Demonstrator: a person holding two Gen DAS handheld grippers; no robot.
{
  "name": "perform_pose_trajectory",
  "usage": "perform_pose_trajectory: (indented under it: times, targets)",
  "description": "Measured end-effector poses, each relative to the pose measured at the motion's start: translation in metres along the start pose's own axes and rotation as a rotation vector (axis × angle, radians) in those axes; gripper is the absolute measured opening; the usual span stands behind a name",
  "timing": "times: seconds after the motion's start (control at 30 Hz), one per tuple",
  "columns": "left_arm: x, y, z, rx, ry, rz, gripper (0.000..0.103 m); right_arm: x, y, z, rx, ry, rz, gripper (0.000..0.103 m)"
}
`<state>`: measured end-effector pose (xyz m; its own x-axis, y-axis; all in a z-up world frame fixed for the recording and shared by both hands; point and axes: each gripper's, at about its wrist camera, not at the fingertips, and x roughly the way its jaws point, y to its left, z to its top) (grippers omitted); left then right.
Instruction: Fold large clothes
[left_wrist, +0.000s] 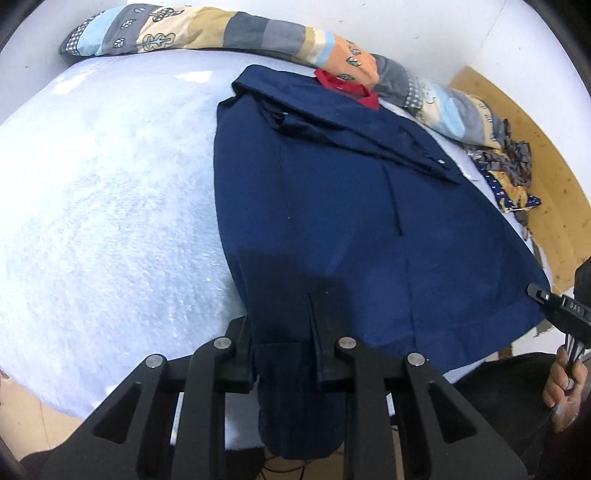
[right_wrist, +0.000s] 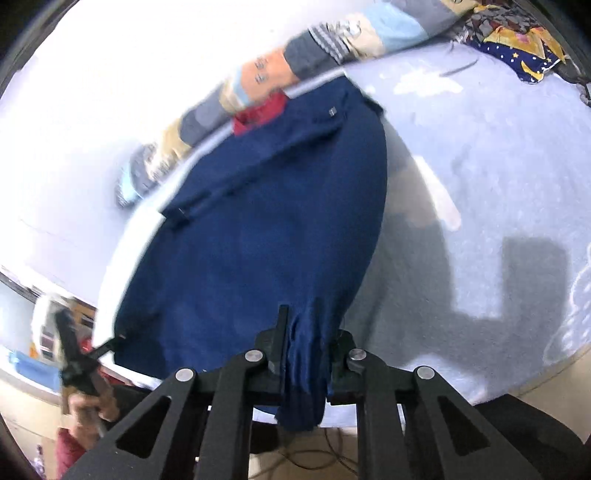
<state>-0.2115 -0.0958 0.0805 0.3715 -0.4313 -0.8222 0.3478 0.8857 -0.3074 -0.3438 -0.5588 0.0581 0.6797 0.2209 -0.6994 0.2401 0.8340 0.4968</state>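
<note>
Tongs, left (left_wrist: 282, 325) and right (right_wrist: 308, 325), each pinch the smooth navy garment's (left_wrist: 351, 221) bunched hem.

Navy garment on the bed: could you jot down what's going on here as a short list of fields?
garment: navy garment, spread flat on the pale blanket
collar: red, at the far end
left hand-held gripper: shut on the near hem
right hand-held gripper: shut on the near hem, at the other corner
folded part: a sleeve laid across the upper body
behind: patchwork quilt, bunched by the wall
</note>
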Motion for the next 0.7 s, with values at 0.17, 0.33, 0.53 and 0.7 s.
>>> perform_pose_trajectory:
  times: [0.17, 0.33, 0.53, 0.7]
  targets:
    - [-0.015, 0.014, 0.004, -0.023, 0.005, -0.04, 0.019, -0.025, -0.002, -0.001, 0.028, -0.024, 0.081, 0.013]
    - [-0.024, 0.019, 0.027, -0.048, 0.009, -0.067, 0.019, -0.04, -0.017, 0.013, 0.101, -0.03, 0.192, 0.012]
    - [-0.046, 0.005, 0.092, 0.01, -0.064, -0.057, 0.02, -0.058, -0.001, 0.066, 0.112, -0.108, 0.28, 0.012]
    - [-0.036, 0.013, 0.169, -0.033, -0.1, -0.056, 0.021, -0.058, 0.011, 0.135, 0.137, -0.174, 0.305, 0.012]
